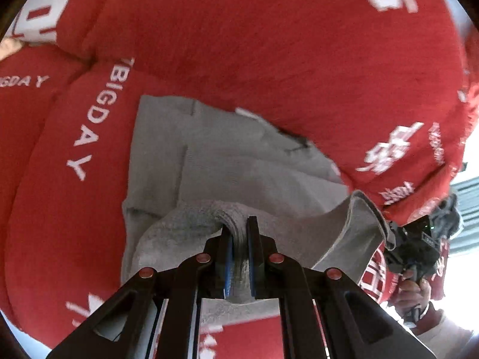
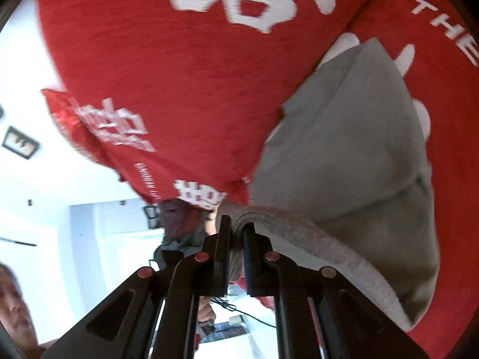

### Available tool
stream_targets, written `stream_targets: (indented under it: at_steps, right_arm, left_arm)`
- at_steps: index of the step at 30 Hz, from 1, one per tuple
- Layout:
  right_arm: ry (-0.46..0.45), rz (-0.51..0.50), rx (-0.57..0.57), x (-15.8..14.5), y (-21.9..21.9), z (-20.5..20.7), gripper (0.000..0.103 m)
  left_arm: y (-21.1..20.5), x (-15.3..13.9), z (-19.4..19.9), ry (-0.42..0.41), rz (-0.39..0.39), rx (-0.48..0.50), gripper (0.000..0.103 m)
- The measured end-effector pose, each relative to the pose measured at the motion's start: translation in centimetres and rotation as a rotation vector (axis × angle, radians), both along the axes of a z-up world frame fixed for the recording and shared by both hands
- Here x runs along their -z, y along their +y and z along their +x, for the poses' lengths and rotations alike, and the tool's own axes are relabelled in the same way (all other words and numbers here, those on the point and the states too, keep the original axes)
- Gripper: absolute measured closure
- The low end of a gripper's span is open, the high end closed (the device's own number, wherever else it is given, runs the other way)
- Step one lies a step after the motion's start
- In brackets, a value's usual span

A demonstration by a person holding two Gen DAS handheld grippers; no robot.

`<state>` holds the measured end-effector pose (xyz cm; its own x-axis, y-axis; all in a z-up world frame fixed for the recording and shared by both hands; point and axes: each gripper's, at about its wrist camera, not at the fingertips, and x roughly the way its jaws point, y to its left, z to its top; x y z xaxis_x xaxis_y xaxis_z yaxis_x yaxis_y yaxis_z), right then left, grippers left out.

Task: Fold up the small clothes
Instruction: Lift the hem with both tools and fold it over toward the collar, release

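A small grey garment [image 1: 239,161] lies on a red blanket [image 1: 269,45] with white lettering. My left gripper [image 1: 239,224] is shut on a bunched grey edge of the garment, lifting it off the blanket. My right gripper [image 2: 236,224] is shut on another thick grey edge of the garment [image 2: 344,149]. The right gripper also shows in the left wrist view [image 1: 398,239] at the far right, holding the garment's raised corner. The cloth between the two grippers hangs in a fold above the flat part.
The red blanket [image 2: 179,74] covers the whole work surface and ends in a drooping edge. Beyond it in the right wrist view are a white wall, a framed picture [image 2: 21,146] and people [image 2: 179,224].
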<state>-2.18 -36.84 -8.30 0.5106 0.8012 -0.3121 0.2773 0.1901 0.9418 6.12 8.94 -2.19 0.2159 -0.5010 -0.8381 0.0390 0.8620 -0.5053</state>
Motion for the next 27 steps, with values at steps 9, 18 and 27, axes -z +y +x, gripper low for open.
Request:
stream_targets:
  at_steps: [9,18,27]
  right_arm:
    - [0.043,-0.007,-0.002,3.3,-1.7,5.2,0.095]
    - [0.137,-0.055,0.105,7.6,-3.7,8.6,0.095]
    - [0.182,-0.222,0.074,8.5,-2.9,10.6,0.083]
  left_arm:
    - [-0.4,2.2,4.0,0.029,0.013,-0.063,0.094]
    - [-3.1,5.9,8.5,0.024,0.15,-0.057,0.094]
    - [-4.5,6.8,9.4,0.059,0.241,-0.045,0.089]
